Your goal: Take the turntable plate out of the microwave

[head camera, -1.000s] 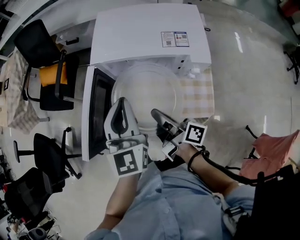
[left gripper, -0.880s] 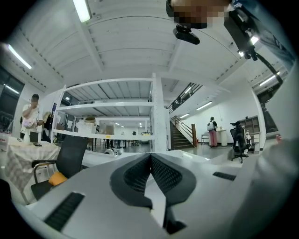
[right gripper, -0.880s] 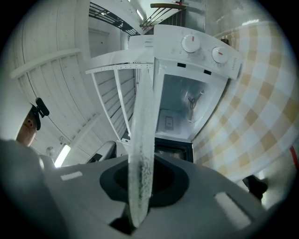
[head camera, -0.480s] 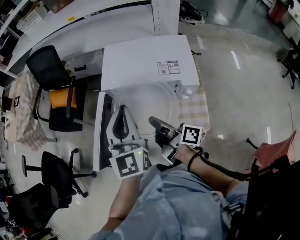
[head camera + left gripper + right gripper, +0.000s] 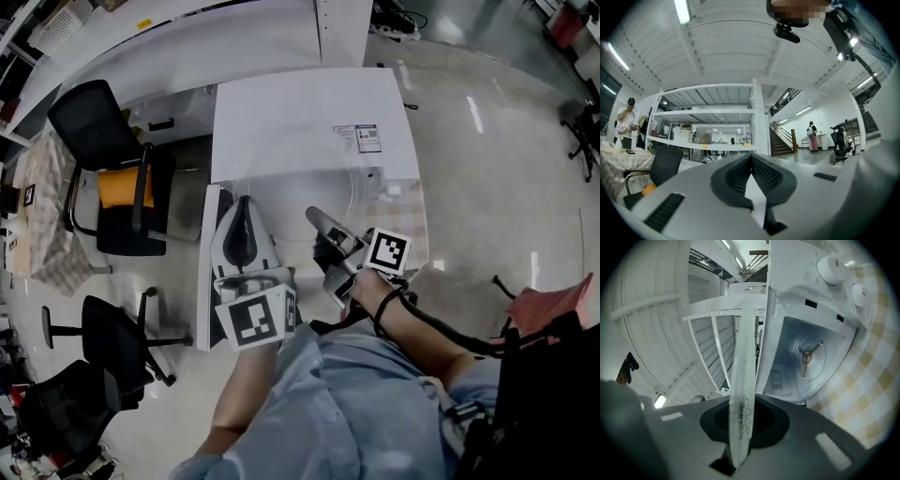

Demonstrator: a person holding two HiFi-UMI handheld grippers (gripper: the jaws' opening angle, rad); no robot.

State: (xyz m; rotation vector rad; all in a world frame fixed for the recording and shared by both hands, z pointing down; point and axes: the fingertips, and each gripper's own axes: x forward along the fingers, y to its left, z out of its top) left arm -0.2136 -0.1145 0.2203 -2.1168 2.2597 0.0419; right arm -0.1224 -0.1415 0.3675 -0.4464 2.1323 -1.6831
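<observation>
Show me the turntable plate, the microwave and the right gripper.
turntable plate (image 5: pixel 742 380), right gripper view, on its rim seen edge-on.
microwave (image 5: pixel 300 112), head view, on its top panel.
right gripper (image 5: pixel 319 223), head view, between its fingertips.

Turntable plate (image 5: pixel 743 380): clear glass, rim edge looks frosted and speckled. Microwave (image 5: pixel 300 112) casing: white, smooth, low sheen; cavity (image 5: pixel 825 376) pale and glossy. Left gripper (image 5: pixel 751 158) pads (image 5: pixel 766 176): dark, matt, finely ribbed. Cloth (image 5: pixel 876 380): woven check. Floor (image 5: pixel 497 141): glossy, reflective.
</observation>
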